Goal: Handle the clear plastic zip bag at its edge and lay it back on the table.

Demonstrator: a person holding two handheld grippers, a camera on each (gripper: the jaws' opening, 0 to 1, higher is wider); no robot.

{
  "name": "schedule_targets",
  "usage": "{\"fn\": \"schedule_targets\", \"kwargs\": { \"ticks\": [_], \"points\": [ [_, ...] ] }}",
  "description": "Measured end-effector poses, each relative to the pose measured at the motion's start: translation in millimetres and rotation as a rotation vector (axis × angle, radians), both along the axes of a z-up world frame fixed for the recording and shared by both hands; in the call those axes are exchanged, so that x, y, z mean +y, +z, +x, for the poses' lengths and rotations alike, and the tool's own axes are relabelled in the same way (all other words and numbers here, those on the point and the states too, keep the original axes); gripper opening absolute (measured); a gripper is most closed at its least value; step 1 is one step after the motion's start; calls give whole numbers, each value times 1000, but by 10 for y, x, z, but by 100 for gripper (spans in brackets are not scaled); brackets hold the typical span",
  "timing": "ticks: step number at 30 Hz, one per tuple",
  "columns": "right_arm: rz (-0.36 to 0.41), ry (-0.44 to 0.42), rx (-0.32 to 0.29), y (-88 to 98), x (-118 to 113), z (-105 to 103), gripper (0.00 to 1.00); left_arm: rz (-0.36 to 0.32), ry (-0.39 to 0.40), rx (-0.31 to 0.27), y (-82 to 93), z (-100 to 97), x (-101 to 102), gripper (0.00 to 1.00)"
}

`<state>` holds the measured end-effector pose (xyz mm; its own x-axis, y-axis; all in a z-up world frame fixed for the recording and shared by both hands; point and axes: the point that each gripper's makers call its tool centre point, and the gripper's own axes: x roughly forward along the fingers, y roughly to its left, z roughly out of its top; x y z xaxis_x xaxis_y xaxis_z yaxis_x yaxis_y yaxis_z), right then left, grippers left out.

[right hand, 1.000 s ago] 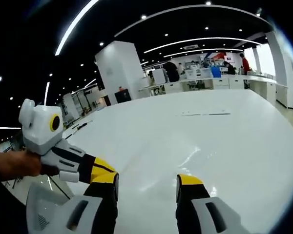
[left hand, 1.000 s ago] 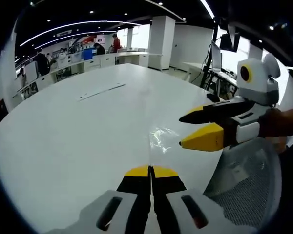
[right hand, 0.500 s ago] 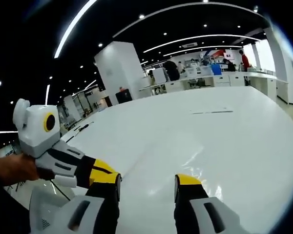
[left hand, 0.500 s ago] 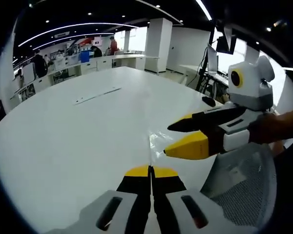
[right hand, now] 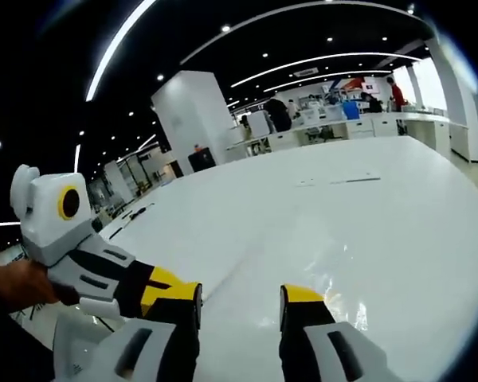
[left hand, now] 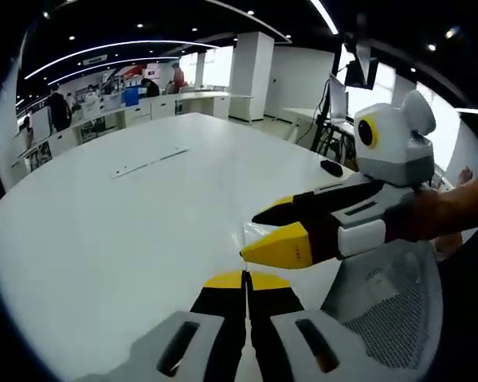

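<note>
Since a second ago, the right tongs have been brought further across the left gripper view, so that their yellow tips now lie just ahead of the left tongs and closer to them than before. The crinkled clear bag, which was seen plainly on the white worktop between the two tools earlier, is now largely covered by the right tongs in that view; only a small glinting patch can be made out beside the yellow tip. In the right gripper view the bag is seen as a faint shiny crumple on the worktop, just ahead of the right tongs and a little to their right side; its edges are hard to trace against the glare. The right tongs are held wide apart with nothing between them. The left tongs are pressed together with no gap; whether a thin edge of the bag is pinched there cannot be told. In the right gripper view the left tongs are cut off behind the right tool's own near jaw, and the hand holding them is seen only in part. A mesh chair back is seen to the right of the left tongs, beside the worktop's edge.
</note>
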<state>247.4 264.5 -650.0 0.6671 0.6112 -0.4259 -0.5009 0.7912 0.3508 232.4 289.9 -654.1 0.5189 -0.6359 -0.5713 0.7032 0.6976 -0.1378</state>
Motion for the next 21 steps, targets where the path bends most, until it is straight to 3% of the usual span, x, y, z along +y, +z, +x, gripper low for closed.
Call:
{"fn": "schedule_targets", "kwargs": {
  "ticks": [21],
  "points": [
    [-8,5,1,3,14,3,20,-17,-38,-2,68,-184,-189,0]
  ]
}}
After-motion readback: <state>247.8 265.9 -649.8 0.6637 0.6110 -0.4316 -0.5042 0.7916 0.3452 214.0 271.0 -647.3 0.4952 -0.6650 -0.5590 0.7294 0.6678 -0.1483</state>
